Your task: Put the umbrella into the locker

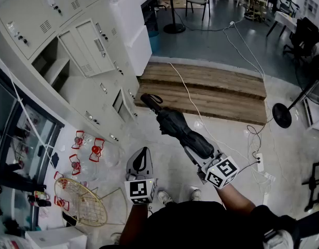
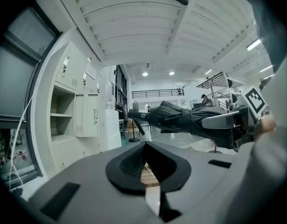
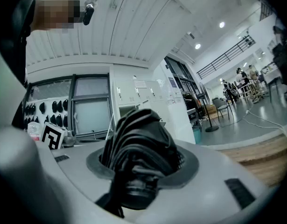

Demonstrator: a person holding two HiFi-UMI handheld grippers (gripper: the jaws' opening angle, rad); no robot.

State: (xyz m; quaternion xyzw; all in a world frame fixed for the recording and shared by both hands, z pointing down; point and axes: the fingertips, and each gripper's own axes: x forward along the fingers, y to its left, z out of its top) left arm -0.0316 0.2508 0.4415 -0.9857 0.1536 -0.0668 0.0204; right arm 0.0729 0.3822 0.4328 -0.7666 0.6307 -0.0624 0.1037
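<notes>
A folded black umbrella (image 1: 179,127) is held level above the floor, its handle end (image 1: 149,100) pointing toward the grey lockers (image 1: 86,87). My right gripper (image 1: 199,158) is shut on the umbrella's thick end, and folded fabric (image 3: 138,141) fills its jaws. One locker compartment (image 1: 51,66) stands open with shelves inside and its door (image 1: 89,45) swung out. In the left gripper view the same open locker (image 2: 61,118) is ahead on the left and the umbrella (image 2: 190,118) crosses from the right. My left gripper (image 1: 142,157) hangs beside the right one, shut and empty.
A wire fan guard (image 1: 81,201) and red-and-white parts (image 1: 89,149) lie on the floor at the lockers' foot. A wooden platform (image 1: 211,87) lies ahead, with cables (image 1: 242,123) and a power strip (image 1: 260,161) trailing over the floor. A white cabinet (image 1: 136,35) stands at the lockers' far end.
</notes>
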